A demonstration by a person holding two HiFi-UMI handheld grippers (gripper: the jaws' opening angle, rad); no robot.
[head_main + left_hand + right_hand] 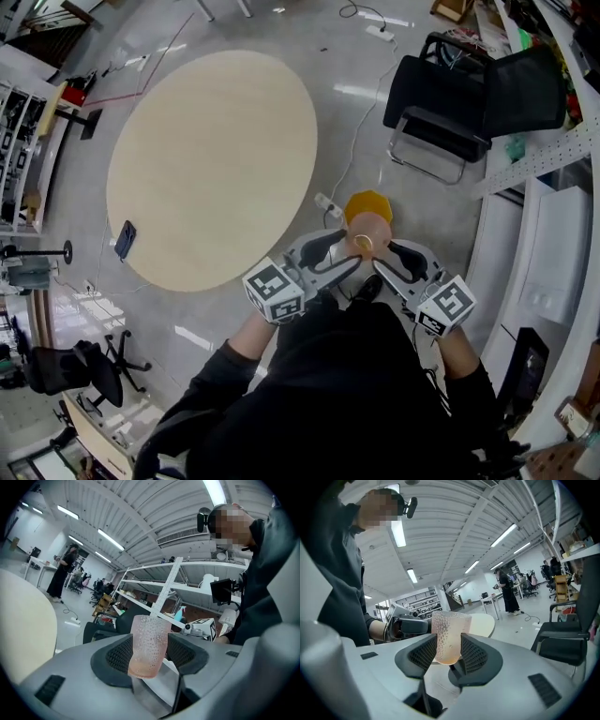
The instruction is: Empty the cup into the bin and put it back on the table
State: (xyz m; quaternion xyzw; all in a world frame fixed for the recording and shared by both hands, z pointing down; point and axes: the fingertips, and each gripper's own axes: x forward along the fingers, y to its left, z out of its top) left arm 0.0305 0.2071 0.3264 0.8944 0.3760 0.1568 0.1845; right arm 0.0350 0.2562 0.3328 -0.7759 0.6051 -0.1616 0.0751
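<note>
A dimpled pinkish clear cup (364, 242) is held upright in the air in front of me, above an orange bin (368, 204) on the floor. My left gripper (349, 255) comes at the cup from the left and my right gripper (384, 261) from the right. In the left gripper view the cup (149, 646) stands between the black pads, which touch its sides. The right gripper view shows the same cup (449, 637) pinched between that gripper's pads. A faint orange tint shows at the cup's bottom. The round pale wooden table (211, 169) lies to the left.
A dark phone (125, 239) lies near the table's left edge. A black chair (459, 103) stands behind the bin, and a white power strip (328, 203) with its cable lies on the floor beside it. White shelving (544, 244) runs along the right.
</note>
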